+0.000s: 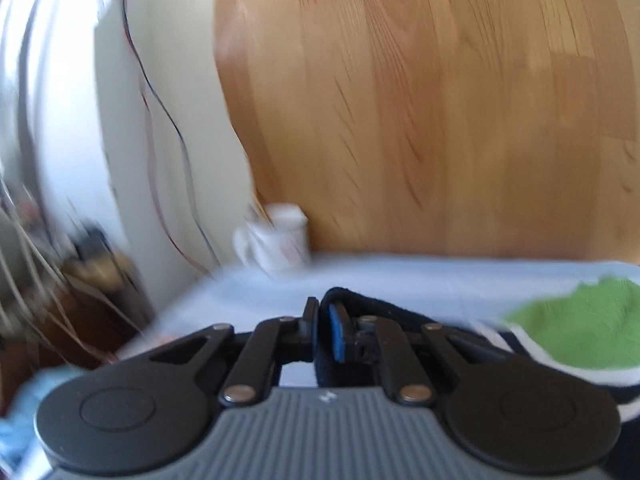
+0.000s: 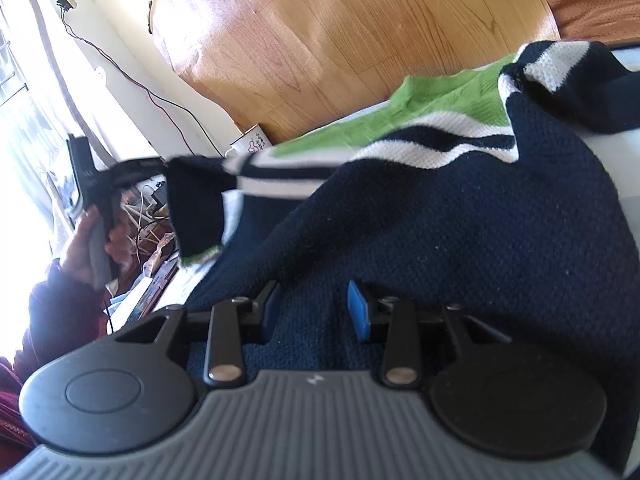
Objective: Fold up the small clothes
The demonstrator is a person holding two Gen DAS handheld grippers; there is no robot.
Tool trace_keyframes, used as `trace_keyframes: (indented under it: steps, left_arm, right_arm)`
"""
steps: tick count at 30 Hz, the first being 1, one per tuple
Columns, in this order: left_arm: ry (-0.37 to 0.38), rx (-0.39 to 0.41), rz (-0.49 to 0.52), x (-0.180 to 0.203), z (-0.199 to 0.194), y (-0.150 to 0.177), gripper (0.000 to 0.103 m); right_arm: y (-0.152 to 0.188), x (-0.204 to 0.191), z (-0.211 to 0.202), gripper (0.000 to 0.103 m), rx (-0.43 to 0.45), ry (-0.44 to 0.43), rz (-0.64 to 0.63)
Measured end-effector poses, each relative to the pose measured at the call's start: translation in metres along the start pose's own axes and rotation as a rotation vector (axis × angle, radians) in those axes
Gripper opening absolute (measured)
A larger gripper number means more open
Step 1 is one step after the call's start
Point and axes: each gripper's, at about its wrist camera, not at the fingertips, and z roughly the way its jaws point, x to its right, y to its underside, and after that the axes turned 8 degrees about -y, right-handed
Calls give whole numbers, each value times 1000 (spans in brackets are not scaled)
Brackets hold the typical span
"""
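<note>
Above a wood floor [image 2: 320,32], the sweater [image 2: 460,220] lies on our table [image 1: 400,276]. Left tool [image 1: 320,320] clamped on its sleeve [image 2: 196,200]; right tool [image 2: 316,312] apart, pressing. Pulling could drag the sweater askew.

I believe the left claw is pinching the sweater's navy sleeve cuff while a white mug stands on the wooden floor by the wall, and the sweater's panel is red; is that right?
Not quite: the panel is green, not red, as the right wrist view shows. The rest stands: the left claw pinches the sweater's navy sleeve cuff, and the white mug stands by the wall.
</note>
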Motion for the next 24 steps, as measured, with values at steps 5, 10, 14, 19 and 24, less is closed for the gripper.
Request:
trace_keyframes:
  steps: [5,10,14,19,24]
  left_arm:
    - [-34,34,176,20,-16,5,15]
    - [100,61,243,28,-48,20,45]
    - [232,112,173,16,-73,-4,54]
    - [382,126,202,57,-49,-36,60]
    - [477,-82,335,160,47,-44,75]
  right_arm:
    - [-1,3,-1,40,-1,-6,7]
    - [-8,3,-8,45,-22,-21,26]
    - [-34,-6,-36,46,35,-9,-43]
    - [-107,5,-47,50,65,202,-196]
    - [-194,47,12,70,-54,281,-290]
